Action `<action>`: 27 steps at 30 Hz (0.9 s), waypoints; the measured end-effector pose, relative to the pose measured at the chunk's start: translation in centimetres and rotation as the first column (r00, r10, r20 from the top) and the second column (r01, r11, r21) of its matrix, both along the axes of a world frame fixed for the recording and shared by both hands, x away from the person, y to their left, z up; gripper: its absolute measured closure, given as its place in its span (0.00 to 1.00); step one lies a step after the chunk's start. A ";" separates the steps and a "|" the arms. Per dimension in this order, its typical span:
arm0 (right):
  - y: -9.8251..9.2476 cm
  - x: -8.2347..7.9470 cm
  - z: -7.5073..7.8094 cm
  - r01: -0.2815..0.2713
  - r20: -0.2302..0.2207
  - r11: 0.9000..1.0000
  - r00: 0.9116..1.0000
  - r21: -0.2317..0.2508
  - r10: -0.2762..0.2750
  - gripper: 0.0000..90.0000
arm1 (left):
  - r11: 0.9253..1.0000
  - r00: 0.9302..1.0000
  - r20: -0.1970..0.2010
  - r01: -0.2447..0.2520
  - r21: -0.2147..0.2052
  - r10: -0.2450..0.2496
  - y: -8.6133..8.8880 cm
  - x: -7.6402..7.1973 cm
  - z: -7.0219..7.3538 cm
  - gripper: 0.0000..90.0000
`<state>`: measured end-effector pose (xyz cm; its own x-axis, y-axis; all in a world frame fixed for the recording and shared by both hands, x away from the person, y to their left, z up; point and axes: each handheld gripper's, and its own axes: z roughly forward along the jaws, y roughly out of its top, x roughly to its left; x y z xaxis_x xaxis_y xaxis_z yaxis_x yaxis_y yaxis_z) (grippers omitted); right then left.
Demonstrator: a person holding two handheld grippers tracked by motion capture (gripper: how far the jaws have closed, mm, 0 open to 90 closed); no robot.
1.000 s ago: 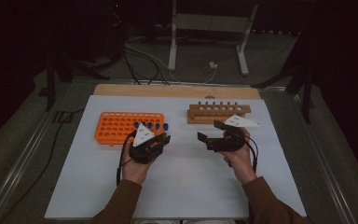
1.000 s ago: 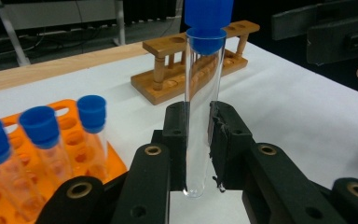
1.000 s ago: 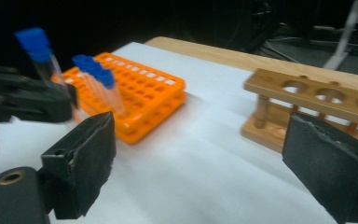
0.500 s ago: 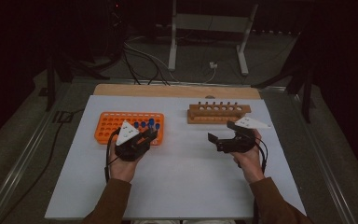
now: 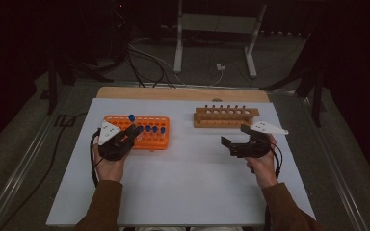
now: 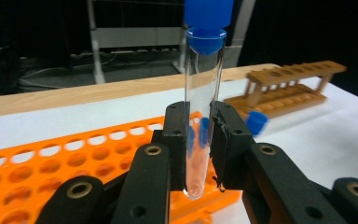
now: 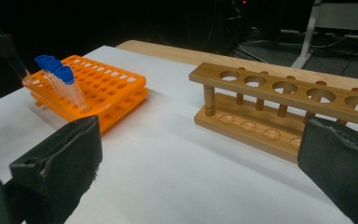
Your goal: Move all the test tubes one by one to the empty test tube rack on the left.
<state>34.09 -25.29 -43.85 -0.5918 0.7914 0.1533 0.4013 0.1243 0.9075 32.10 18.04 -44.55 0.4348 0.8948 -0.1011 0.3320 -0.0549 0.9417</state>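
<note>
Jaws of the left gripper (image 6: pixel 199 149) are clamped tight on a clear test tube (image 6: pixel 200 116) with a blue cap (image 6: pixel 207 21), gripping its lower part so the rounded bottom pokes out just below the pads and the cap rises well above them; the tube stands upright over the orange rack (image 6: pixel 51 163) lying right behind and beneath the jaws. Jaws of the right gripper (image 7: pixel 200 168) have just been opening and stand spread wide with nothing between them, the wooden rack (image 7: pixel 279 107) ahead on the white surface (image 7: pixel 168 177)
</note>
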 end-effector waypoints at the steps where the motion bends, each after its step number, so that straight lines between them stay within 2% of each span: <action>1: 0.0 0.0 0.0 0.001 0.000 1.000 1.000 0.001 -0.001 0.00 | 1.000 1.000 -0.001 -0.011 0.006 0.011 0.2 0.2 -0.1 0.87; 7: -0.2 0.0 0.0 0.003 0.003 1.000 1.000 0.006 -0.003 0.00 | 0.998 0.998 -0.010 -0.061 0.025 0.061 0.5 1.1 -0.9 0.87; 12: -0.3 0.0 0.0 0.001 0.002 1.000 1.000 0.007 -0.001 0.00 | 0.996 0.998 -0.017 -0.065 0.061 0.067 0.2 1.8 -1.6 0.87; 19: -0.2 0.0 0.0 -0.005 0.002 1.000 1.000 0.007 0.005 0.00 | 0.995 0.996 -0.046 -0.073 0.073 0.076 0.0 2.6 -2.6 0.87; 27: -0.1 -0.1 -0.1 -0.010 0.000 1.000 1.000 0.003 0.010 0.00 | 0.993 0.993 -0.085 -0.080 0.084 0.087 0.0 2.9 -4.1 0.87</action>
